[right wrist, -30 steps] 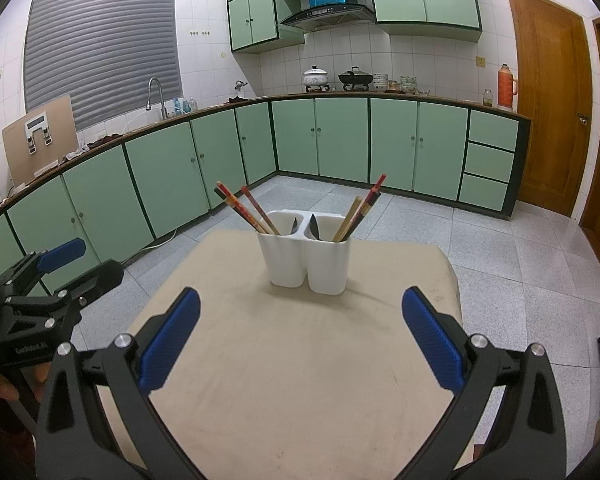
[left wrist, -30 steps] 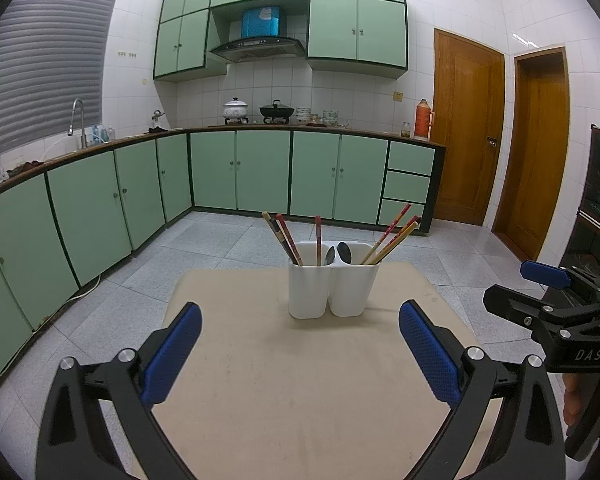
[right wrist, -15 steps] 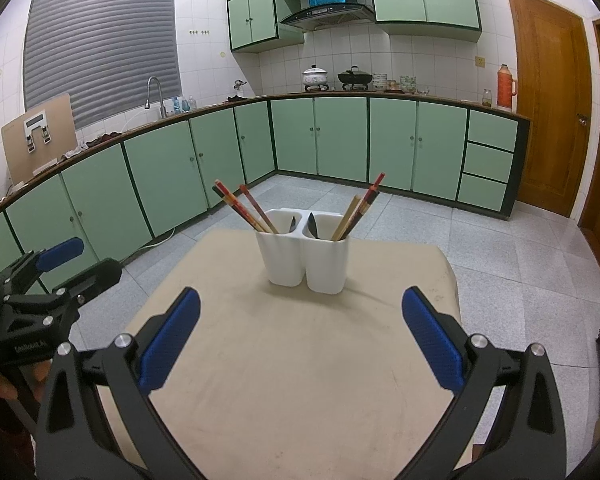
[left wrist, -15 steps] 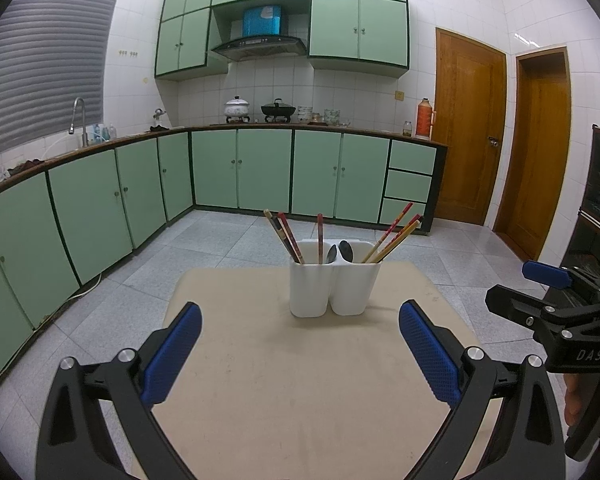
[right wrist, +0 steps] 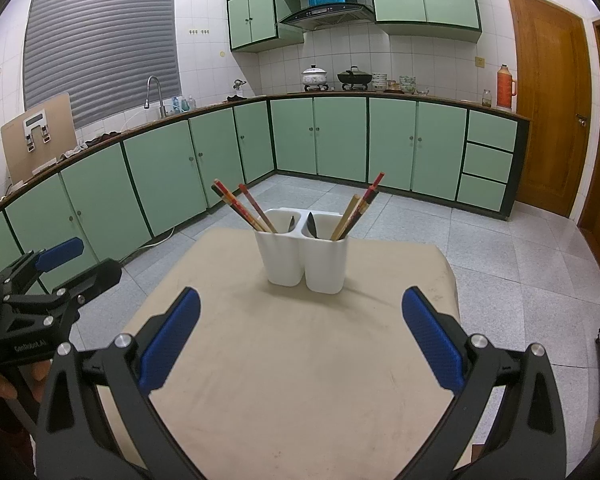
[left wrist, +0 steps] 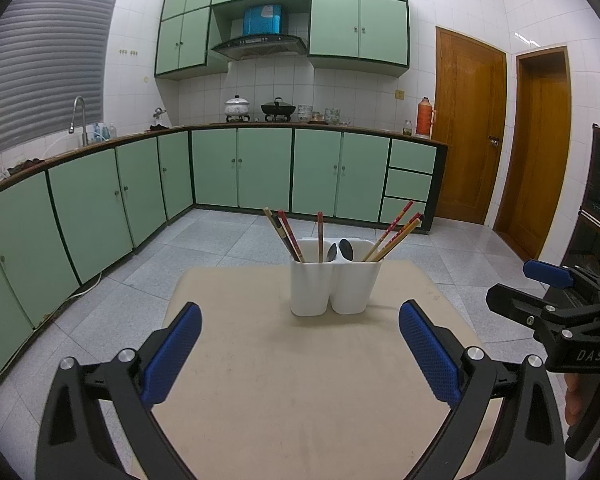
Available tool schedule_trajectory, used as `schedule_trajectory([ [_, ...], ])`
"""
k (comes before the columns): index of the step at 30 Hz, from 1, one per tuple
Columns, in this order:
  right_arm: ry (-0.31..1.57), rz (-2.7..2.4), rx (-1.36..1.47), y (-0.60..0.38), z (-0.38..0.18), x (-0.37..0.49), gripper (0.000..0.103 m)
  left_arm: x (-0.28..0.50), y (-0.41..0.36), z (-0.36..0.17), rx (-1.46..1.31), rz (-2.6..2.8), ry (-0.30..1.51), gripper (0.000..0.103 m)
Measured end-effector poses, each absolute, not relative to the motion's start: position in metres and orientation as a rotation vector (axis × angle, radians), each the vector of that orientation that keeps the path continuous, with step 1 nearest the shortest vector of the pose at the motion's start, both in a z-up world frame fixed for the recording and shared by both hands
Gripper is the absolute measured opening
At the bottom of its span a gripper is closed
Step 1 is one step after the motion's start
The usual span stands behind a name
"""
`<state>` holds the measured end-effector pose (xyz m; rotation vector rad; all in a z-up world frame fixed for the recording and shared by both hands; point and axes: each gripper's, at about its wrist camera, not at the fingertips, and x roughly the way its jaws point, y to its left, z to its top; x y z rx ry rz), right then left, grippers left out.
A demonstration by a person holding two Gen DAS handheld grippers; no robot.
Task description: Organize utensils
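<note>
Left gripper (left wrist: 300,350): hovered over the near part of the surface, jaws spread wide, nothing between the blue pads (left wrist: 172,356).
Right gripper (right wrist: 300,346): likewise held above the near part of the surface, jaws wide apart and holding nothing; seen from the left view at the right edge, beside the surface.
Holder (left wrist: 334,280): white, two joined compartments, stood upright toward the far end of the surface, well apart from both grippers.
Left compartment: held a bunch of chopsticks (left wrist: 284,234) leaning to the left, one red chopstick (left wrist: 320,236) nearly upright, and a dark spoon (left wrist: 331,252).
Right compartment: held a second dark spoon (left wrist: 346,249) near the divider and several chopsticks (left wrist: 396,232) leaning out to the right.
Surface (left wrist: 300,392): beige, bare apart from the holder.
Surroundings: kitchen with green cupboards (left wrist: 260,172), grey tiled floor (left wrist: 220,240), two wooden doors (left wrist: 468,128) on the right.
</note>
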<state>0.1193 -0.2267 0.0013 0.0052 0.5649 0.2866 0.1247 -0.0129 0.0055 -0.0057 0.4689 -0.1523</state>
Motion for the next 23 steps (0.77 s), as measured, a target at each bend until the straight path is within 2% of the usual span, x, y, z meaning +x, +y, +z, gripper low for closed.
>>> schedule_trajectory([
  [23, 0.571, 0.273, 0.005, -0.2355, -0.0046, 0.126, 0.098, 0.1231, -0.0099, 0.0035, -0.007, -0.151, 0.471, 0.097],
])
